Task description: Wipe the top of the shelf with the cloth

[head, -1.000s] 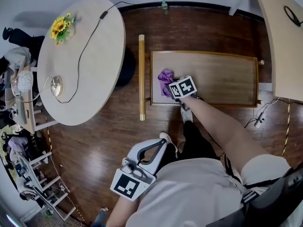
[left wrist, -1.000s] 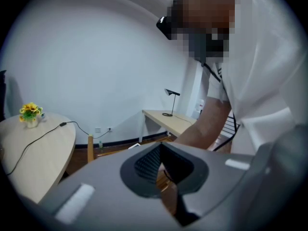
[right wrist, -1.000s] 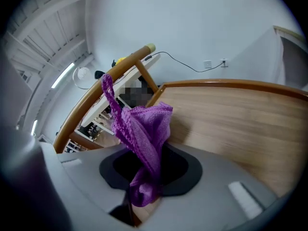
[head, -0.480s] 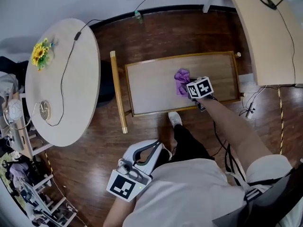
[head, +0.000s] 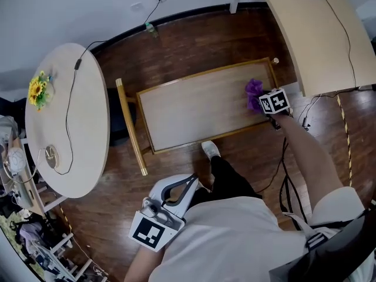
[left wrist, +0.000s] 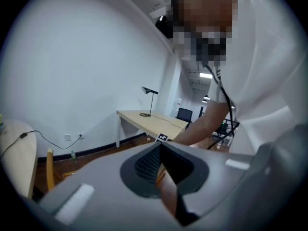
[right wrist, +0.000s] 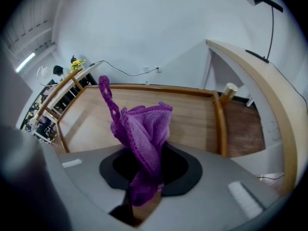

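R hand-held gripper is clamped on purple cloth at 3 o'clock end of shelf top, near rail. Risk: bunched cloth may skim w/o wiping or snag rail. In right gripper view, cloth's long axis runs 5–11 o'clock, tail toward 11. L hand-held gripper closed, empty.

Sunflowers on a pale round table, a long desk, dark wooden floor.

An office: long desk with lamp, office chair, cabled round table.
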The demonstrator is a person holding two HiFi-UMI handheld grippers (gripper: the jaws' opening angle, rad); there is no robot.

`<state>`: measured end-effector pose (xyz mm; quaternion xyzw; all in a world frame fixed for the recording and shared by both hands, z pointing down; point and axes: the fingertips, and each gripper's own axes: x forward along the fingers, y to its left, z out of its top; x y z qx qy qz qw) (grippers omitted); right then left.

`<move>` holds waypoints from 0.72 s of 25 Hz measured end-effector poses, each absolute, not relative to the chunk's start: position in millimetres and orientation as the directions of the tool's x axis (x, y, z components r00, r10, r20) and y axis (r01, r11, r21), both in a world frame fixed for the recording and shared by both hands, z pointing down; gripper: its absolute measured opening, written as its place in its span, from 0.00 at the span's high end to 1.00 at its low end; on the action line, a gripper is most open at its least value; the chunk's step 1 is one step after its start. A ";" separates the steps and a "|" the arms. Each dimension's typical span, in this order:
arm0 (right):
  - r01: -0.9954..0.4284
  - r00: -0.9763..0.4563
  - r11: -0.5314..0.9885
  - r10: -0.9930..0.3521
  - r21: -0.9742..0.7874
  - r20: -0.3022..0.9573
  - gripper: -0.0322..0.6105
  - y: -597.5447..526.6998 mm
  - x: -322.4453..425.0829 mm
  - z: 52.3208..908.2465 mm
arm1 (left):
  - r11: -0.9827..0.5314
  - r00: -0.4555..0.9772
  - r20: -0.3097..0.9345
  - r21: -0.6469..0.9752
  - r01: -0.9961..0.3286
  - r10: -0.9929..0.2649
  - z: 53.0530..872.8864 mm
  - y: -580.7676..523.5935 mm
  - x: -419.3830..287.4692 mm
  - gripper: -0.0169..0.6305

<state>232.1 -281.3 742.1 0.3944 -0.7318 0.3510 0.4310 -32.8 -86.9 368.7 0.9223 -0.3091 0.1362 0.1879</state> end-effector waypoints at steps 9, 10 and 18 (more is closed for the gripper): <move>-0.947 -0.203 0.306 -0.327 -0.099 0.923 0.79 -291.3 301.9 736.0 | -0.727 0.757 0.368 0.248 -0.640 -0.541 367.0 -79.1 -36.2 0.95; -0.946 -0.216 0.304 -0.335 -0.112 0.917 0.79 -289.7 292.2 733.2 | -0.725 0.754 0.364 0.245 -0.643 -0.546 366.6 -77.1 -39.0 0.95; -0.796 -0.524 0.493 -0.272 -0.351 0.807 0.79 -245.7 97.4 700.3 | -0.682 0.714 0.359 0.237 -0.692 -0.601 367.2 -54.7 -71.7 0.95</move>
